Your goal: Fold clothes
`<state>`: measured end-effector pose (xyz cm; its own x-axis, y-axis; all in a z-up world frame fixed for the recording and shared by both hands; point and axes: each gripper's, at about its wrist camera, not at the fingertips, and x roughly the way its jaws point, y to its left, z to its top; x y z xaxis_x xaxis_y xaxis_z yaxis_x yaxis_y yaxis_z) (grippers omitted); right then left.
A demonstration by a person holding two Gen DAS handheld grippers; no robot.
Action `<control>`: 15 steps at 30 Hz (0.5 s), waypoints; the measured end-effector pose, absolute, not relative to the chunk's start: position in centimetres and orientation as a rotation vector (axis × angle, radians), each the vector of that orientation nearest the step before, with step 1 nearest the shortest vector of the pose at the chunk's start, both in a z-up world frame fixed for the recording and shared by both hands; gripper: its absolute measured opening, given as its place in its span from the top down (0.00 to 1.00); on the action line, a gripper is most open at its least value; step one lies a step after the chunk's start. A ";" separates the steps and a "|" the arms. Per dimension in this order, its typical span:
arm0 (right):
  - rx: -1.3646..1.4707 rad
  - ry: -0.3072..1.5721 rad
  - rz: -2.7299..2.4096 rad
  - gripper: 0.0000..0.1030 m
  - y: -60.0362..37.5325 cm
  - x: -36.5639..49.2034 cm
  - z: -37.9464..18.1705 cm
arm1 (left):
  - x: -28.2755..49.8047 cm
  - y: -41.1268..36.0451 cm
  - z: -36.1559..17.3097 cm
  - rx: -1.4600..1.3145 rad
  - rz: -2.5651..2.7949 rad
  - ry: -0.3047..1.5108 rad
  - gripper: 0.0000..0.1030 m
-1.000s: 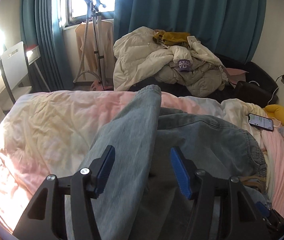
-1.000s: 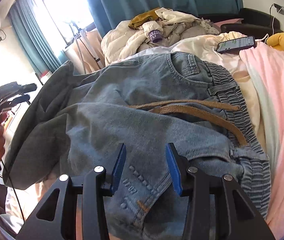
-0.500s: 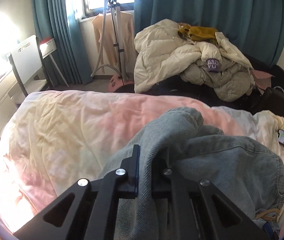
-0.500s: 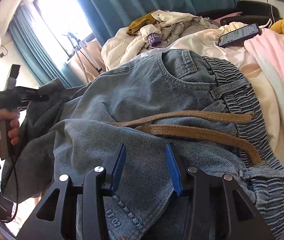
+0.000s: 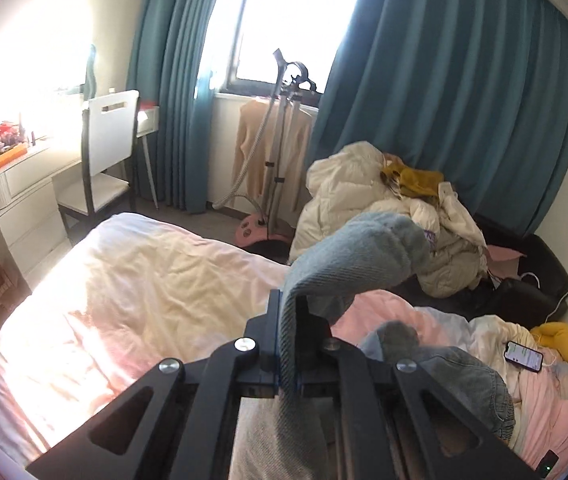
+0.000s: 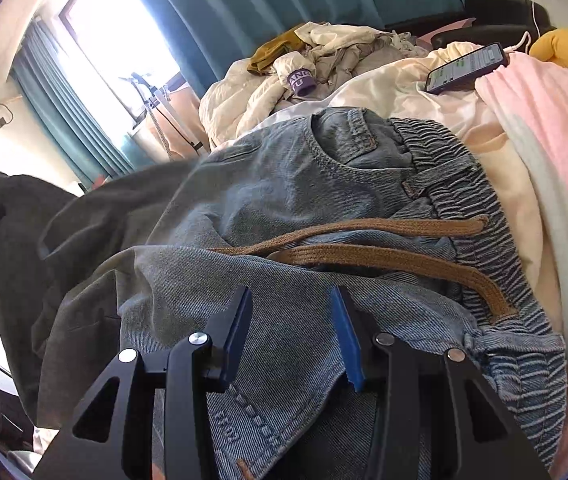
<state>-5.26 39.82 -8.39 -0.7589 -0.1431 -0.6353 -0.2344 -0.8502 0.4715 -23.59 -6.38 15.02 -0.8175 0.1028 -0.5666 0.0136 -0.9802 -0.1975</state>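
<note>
Sunlit bedroom, teal curtains (image 5: 444, 100) across the top of both views, and a bed with a rumpled pink and cream quilt (image 5: 144, 300) filling the lower half of the left view. At the centre bottom of that view, my left tongs (image 5: 289, 344) are pressed together on a fold of the faded blue denim jeans (image 6: 284, 200), and the pinched leg arches up and over to the right, off the quilt.

In the right view, the jeans lie spread across the middle of the frame, their striped elastic waistband (image 6: 484, 208) to the right and a brown woven drawstring (image 6: 384, 256) loose across the front. My right tongs (image 6: 292, 336), at the bottom centre, stand apart above the denim, gripping nothing.

A black smartphone (image 6: 468, 66), screen lit, rests on the bedding at the upper right, near the waistband.

My judgement of the risks: with only one side held, lifting the leg could drag the whole garment askew and crease the fold. The thick denim could slip from the narrow pinch. The loose drawstring might get trapped inside the fold, and pulled bedding could nudge the phone.
</note>
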 end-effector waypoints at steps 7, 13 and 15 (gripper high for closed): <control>-1.067 0.830 2.760 0.60 39.9 -4.5 -7.9 | -19.9 -17.9 18.2 -0.825 3.115 -0.462 0.96; -1.019 0.864 2.744 0.60 40.8 -3.5 -7.1 | -15.9 -30.1 14.6 -0.824 3.266 -0.726 0.96; -1.003 0.916 2.726 0.60 41.4 -3.0 -6.9 | -14.7 -33.7 11.6 -0.878 3.266 -0.842 0.96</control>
